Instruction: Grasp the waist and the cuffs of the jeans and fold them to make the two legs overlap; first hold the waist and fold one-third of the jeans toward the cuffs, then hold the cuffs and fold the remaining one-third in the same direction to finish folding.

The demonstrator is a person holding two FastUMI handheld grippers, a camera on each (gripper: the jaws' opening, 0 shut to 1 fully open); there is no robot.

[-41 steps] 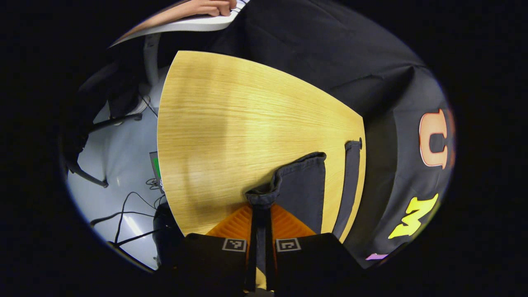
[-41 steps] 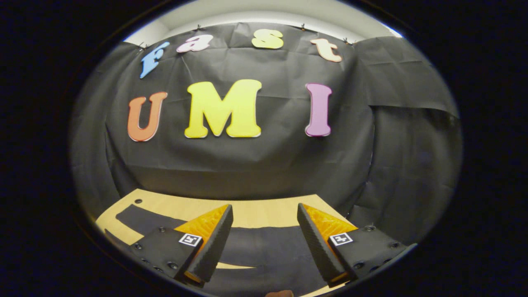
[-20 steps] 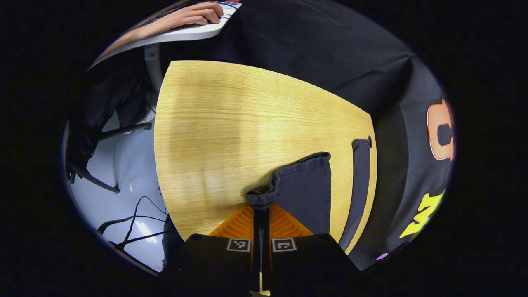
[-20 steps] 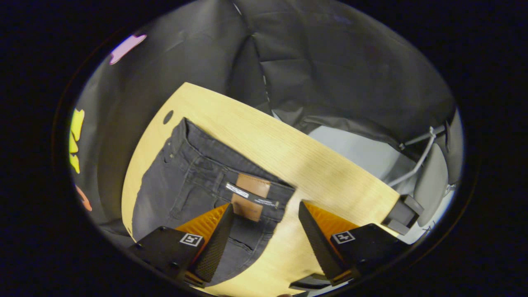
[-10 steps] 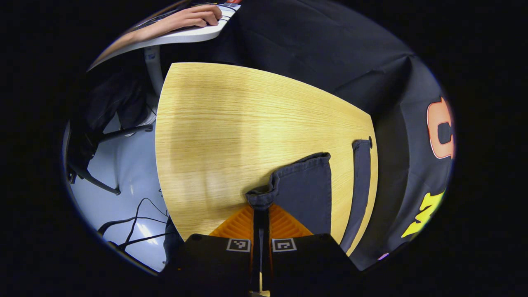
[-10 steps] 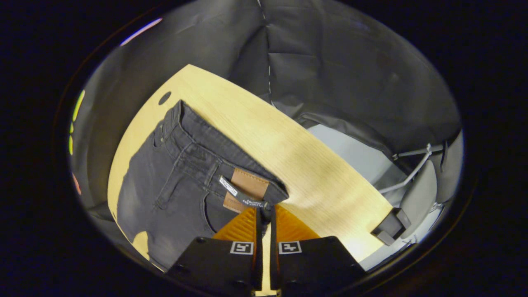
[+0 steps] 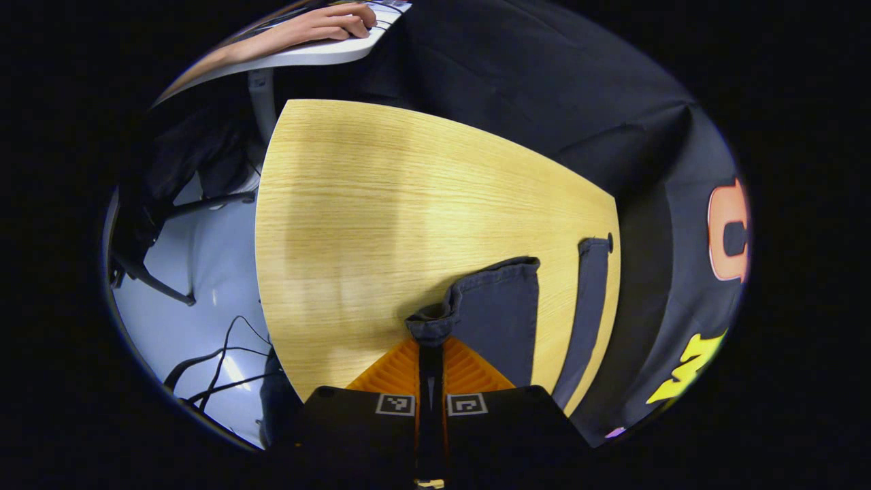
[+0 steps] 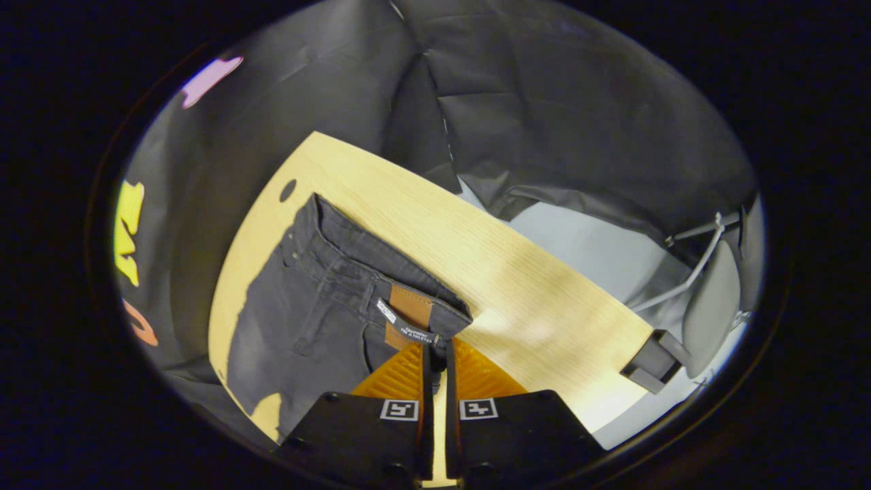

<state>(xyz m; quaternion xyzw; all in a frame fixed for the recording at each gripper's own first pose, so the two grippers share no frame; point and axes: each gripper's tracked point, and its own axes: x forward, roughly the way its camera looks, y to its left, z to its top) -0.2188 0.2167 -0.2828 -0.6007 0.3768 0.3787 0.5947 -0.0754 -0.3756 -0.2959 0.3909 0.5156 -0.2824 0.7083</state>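
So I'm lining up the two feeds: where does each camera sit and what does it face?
Left gripper view: rides the left tongs, looking down at the jeans cuff end on the table; its own fingers pinch the cuff.
Right gripper view: rides the right tongs, facing the waist, fingers shut on the waistband.
Shared: the jeans and the table.

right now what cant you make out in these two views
- Middle of the jeans, between waist and cuffs: cut off at the lower edge in both views.
- Waist fabric under the right gripper: covered by its orange fingers, right gripper view.
- Cuff inside the left gripper: covered by its fingers, left gripper view.
- Wording on the waist label: too small.
- Person at the far desk: only a hand, cut off at the top, left gripper view.
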